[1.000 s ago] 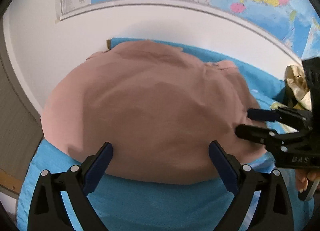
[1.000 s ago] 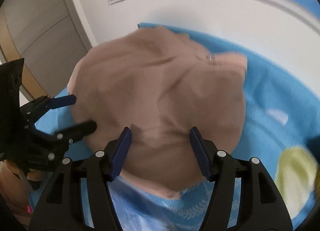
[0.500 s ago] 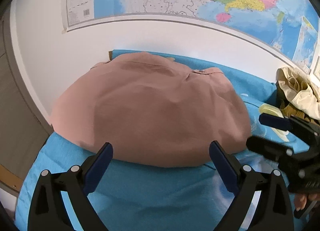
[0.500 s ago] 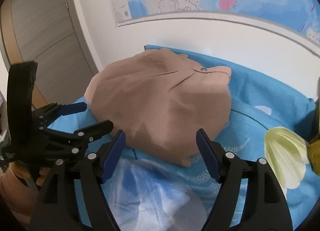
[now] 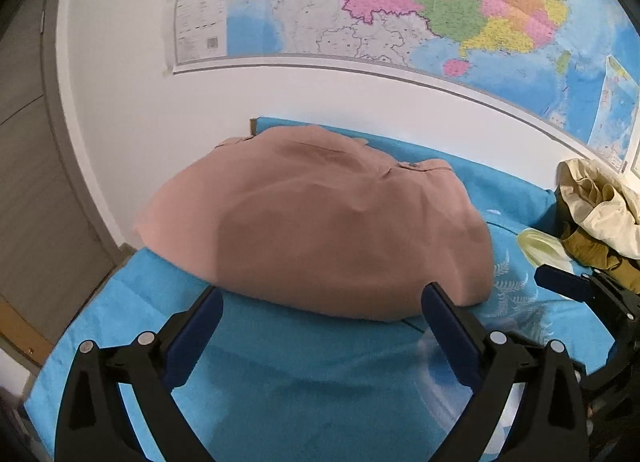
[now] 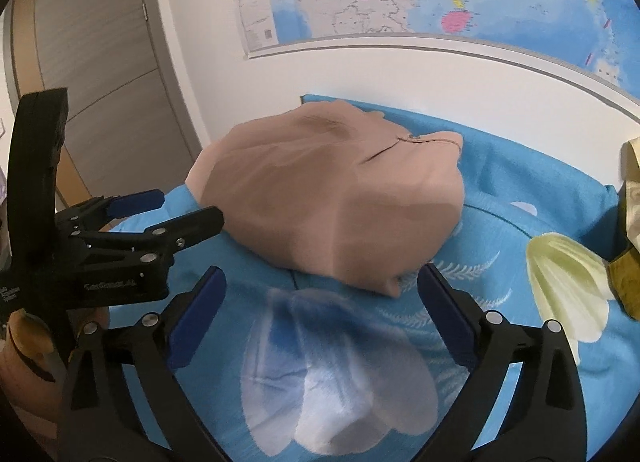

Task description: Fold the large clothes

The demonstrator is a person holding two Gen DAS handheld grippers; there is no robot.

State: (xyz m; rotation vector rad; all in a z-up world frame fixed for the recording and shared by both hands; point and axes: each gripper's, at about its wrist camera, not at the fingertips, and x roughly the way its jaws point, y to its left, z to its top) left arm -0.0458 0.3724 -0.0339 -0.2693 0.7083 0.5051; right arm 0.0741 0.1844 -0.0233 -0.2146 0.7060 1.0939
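Hand-held gripper, left [image 5: 320,336] and right [image 6: 322,312]: both spread, empty, short of folded pink garment [image 5: 320,230]; white body lettering unreadable

A home bedroom: a bed with a blue flowered sheet [image 6: 500,198] stands against a white wall under a map [image 5: 400,2], beside a wardrobe door [image 6: 100,54].

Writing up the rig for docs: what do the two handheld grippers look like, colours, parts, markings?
Both match. The left gripper and right gripper have black plastic scissor-style finger arms with silver rivets and dark blue flat pads. In the right view, the left gripper's body shows small white lettering, too blurred to read, and a tall black upright piece behind. No cables or sleeves visible.
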